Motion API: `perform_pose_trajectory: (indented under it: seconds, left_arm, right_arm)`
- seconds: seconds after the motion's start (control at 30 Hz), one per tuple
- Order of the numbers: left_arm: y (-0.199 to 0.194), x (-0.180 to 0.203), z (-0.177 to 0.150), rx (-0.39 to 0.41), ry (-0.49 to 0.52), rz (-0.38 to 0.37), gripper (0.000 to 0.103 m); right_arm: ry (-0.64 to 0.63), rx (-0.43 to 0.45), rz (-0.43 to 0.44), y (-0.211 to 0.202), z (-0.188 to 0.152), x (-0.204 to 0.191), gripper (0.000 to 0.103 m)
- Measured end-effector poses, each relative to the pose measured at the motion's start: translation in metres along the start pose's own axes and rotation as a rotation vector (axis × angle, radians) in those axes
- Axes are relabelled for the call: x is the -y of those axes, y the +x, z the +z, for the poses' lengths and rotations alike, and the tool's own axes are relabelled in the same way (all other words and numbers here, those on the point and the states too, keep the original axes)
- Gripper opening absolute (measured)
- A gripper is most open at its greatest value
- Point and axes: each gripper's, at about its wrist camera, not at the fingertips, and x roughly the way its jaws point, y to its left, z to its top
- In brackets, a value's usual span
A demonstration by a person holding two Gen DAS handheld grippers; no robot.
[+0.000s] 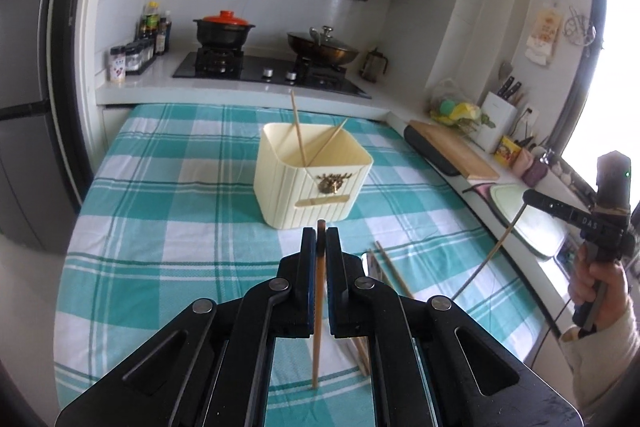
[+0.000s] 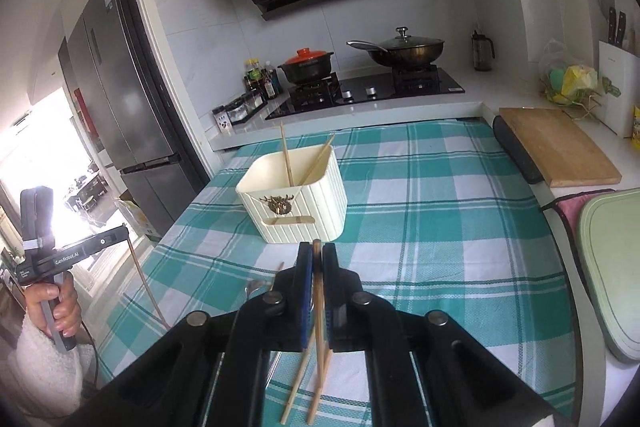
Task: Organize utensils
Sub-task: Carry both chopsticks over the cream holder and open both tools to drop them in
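Two chopsticks [image 1: 299, 131] already stood in the cream holder [image 1: 312, 183] at twelve o'clock. Each gripper, left [image 1: 320, 247] and right [image 2: 317, 259], pinched one chopstick; more chopsticks [image 2: 298, 387] lay on the cloth [image 1: 160, 227] at six o'clock.

In my left tongs [image 1: 320, 239] hangs one wooden chopstick [image 1: 318, 311], my right tongs [image 2: 317, 259] pinch another chopstick [image 2: 319, 311], 2 more stand crossed in the cream ribbed box [image 1: 308, 183] on the checked cloth, w/ loose chopsticks [image 1: 394, 277] lying near it.
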Motion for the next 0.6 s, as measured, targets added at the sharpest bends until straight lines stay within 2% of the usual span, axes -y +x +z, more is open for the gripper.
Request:
perform_pose_trajectory:
  seconds: [0.2, 0.4, 0.6]
  left_arm:
    - [-0.009, 0.001, 0.008, 0.050, -0.005, -0.001, 0.002]
    - [-0.014, -0.001, 0.019, 0.068, 0.006, 0.008, 0.002]
    - [-0.027, -0.001, 0.042, 0.121, 0.020, 0.008, 0.002]
  right_arm:
    - [-0.050, 0.074, -0.033, -0.008, 0.017, -0.015, 0.005]
    - [-0.069, 0.094, -0.050, -0.007, 0.039, -0.019, 0.005]
    - [-0.106, 0.118, -0.070, -0.005, 0.065, -0.030, 0.005]
